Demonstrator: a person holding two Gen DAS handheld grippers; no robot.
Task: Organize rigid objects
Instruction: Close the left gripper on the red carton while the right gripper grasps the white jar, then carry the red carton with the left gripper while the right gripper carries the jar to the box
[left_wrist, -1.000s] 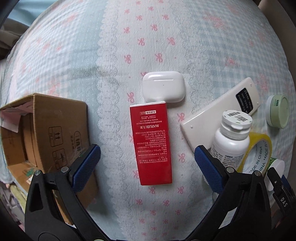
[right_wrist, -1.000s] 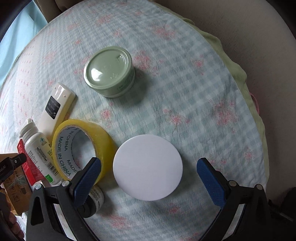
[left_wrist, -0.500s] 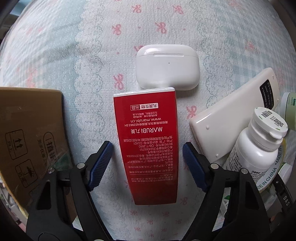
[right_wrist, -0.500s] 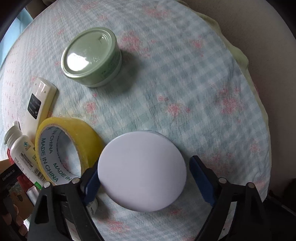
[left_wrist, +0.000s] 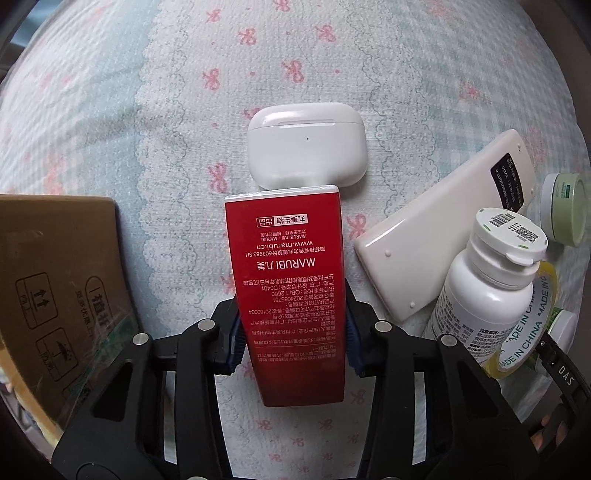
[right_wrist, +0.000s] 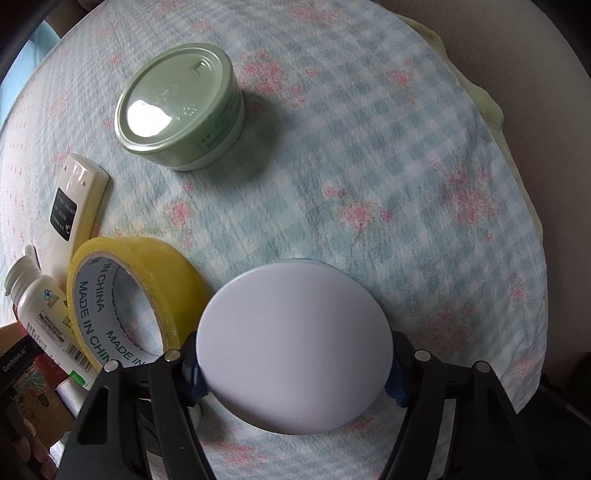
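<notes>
While left claw grips red MARUBI box, yellow MADE IN CHINA tape

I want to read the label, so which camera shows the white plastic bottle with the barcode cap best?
The left wrist view: the white plastic bottle shows whole, cap codes included. The right wrist view catches only part of it at the left edge, behind the yellow tape roll.

A checked, flower-printed bedcover — with a lace-patterned strip — under everything.
</notes>
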